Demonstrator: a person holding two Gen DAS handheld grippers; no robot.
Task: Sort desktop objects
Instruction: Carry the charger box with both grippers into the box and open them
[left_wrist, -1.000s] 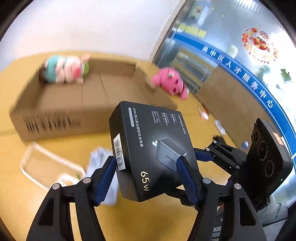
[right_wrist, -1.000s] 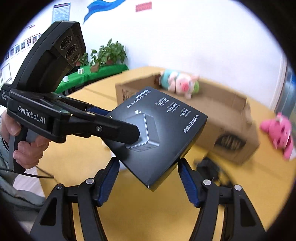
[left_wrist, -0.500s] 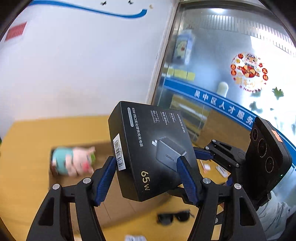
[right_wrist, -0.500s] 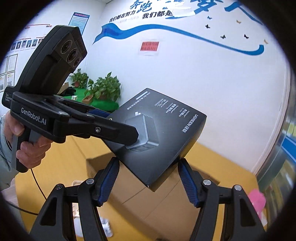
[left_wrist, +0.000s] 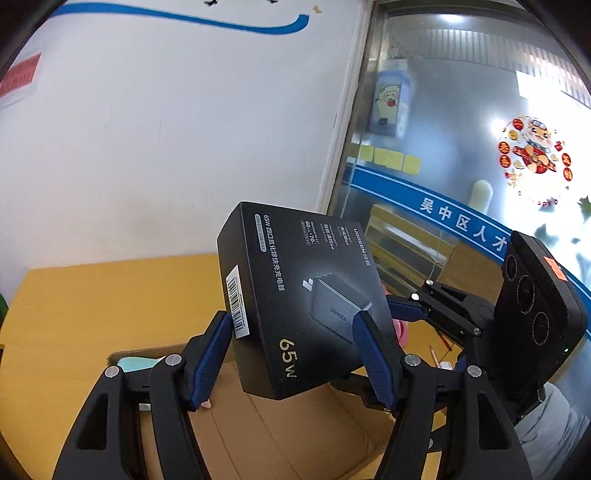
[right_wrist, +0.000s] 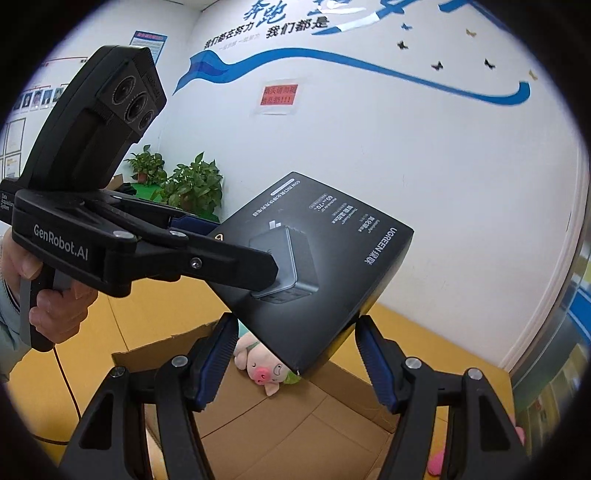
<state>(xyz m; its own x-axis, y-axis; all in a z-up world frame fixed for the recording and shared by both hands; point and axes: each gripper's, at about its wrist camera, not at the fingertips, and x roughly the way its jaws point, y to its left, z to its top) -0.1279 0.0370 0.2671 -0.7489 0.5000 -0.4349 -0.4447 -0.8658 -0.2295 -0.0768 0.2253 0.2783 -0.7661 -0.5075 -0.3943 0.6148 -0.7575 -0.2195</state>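
Observation:
A black 65W charger box (left_wrist: 295, 295) is held in the air by both grippers. My left gripper (left_wrist: 295, 354) is shut on its lower end, blue pads on both sides. My right gripper (right_wrist: 295, 358) is shut on another corner of the same box (right_wrist: 325, 266). Each gripper shows in the other's view: the right one (left_wrist: 480, 325) and the left one (right_wrist: 147, 243). Below the box is an open cardboard box (right_wrist: 295, 417) with a plush pig (right_wrist: 264, 369) lying inside.
The cardboard box (left_wrist: 288, 435) stands on a yellow table (left_wrist: 92, 306). A pink plush toy (right_wrist: 443, 461) lies on the table beside it. A white wall and a glass partition (left_wrist: 461, 147) stand behind. Potted plants (right_wrist: 192, 184) are far left.
Both grippers have carried the charger box up and toward the cardboard box, so it now hangs over the box opening. The grip has not changed.

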